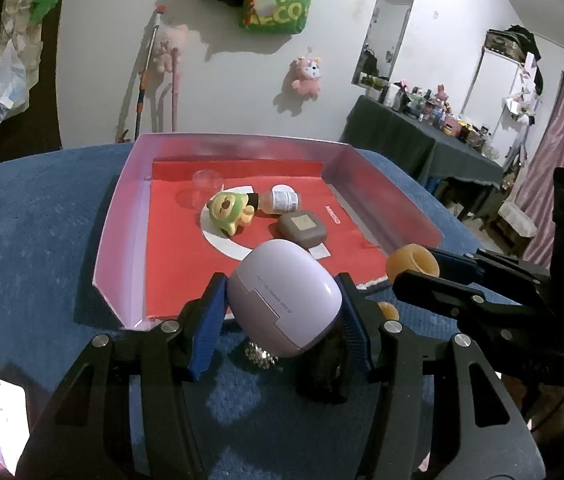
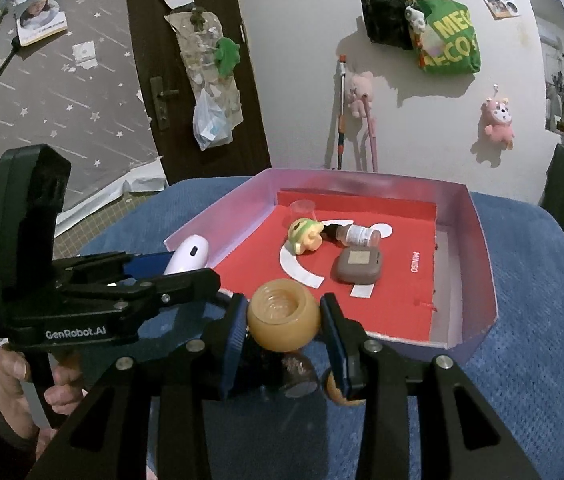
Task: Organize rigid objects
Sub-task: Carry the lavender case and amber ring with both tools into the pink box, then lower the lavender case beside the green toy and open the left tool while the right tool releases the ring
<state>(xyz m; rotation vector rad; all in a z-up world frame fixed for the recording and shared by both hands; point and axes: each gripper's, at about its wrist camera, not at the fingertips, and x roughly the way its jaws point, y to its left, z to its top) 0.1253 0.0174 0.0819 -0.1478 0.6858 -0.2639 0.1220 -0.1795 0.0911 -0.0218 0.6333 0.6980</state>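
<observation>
Dark object (image 1: 322, 376) under lilac case (image 1: 284, 300) unclear | beads (image 1: 260, 356) half-hidden

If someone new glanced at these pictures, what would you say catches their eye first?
Probably the two held things: the left hand-held gripper clamps a lilac case, and the right hand-held gripper clamps an amber cup, both just in front of the tray. Next, the pink-walled tray with its red floor, holding a green toy, a small bottle and a brown case.

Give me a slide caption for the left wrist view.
Left gripper holds a lilac case before the red-lined box; right gripper carries an amber cap.
</observation>
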